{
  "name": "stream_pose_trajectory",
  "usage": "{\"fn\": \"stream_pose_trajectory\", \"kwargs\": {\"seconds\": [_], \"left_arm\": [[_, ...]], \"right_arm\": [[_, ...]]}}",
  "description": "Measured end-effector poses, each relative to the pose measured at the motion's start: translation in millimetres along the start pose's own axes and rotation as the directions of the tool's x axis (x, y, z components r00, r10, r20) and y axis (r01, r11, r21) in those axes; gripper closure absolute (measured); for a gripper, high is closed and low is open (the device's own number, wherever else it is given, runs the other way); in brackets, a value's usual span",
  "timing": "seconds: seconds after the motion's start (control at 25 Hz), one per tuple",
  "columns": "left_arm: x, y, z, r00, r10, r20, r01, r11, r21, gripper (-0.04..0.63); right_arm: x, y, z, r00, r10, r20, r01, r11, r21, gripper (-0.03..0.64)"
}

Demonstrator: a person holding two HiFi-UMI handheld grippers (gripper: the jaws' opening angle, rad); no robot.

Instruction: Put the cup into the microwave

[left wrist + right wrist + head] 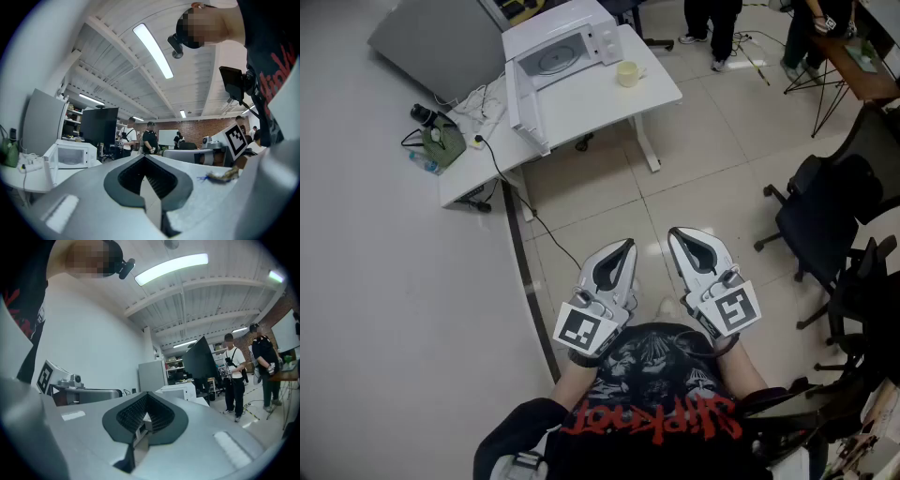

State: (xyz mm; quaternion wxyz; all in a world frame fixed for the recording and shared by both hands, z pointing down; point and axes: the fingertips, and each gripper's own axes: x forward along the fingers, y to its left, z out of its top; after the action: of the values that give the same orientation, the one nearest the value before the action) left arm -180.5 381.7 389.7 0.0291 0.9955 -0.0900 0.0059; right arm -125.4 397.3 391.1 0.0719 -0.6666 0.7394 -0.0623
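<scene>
I have both grippers held low and near the body, the left gripper (627,246) and right gripper (676,234) each pressed together on nothing. The cup (628,74) sits on the white table (609,101) at 12 o'clock, well apart from them, just right of the microwave (572,37) (door (525,108) swung wide). Tiled floor lies between; a black cable (521,202) trails at 10 o'clock, and office chairs (825,216) crowd 3 o'clock.

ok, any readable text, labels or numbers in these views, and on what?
"Slipknot": red print on the person's black T-shirt, seen upside down in the head view.
Microwave control panel: too small to read.
Marker cubes on the grippers: black-and-white square patterns, no letters.
Cup: no print visible.
</scene>
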Motion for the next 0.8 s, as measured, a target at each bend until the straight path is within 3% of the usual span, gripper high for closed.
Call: {"fn": "stream_pose_trajectory", "kwargs": {"seconds": [0.16,0.44,0.56,0.8], "left_arm": [[-11,15,-23,0.994,0.037,-0.101,-0.04,0.999,-0.033,0.591],[-22,48,-20,0.999,0.002,-0.039,-0.005,0.998,-0.069,0.591],[-31,68,-11,1.0,-0.008,-0.007,0.008,0.998,-0.069,0.591],[-38,95,-10,1.0,-0.02,-0.001,0.02,0.993,-0.113,0.591]], "right_arm": [[6,0,-12,0.999,-0.029,-0.036,0.028,0.999,-0.015,0.614],[32,11,-10,0.996,-0.081,-0.031,0.078,0.993,-0.09,0.614],[45,17,-21,0.99,-0.117,-0.081,0.106,0.986,-0.126,0.614],[79,24,-19,0.986,-0.136,-0.094,0.121,0.981,-0.152,0.614]]}}
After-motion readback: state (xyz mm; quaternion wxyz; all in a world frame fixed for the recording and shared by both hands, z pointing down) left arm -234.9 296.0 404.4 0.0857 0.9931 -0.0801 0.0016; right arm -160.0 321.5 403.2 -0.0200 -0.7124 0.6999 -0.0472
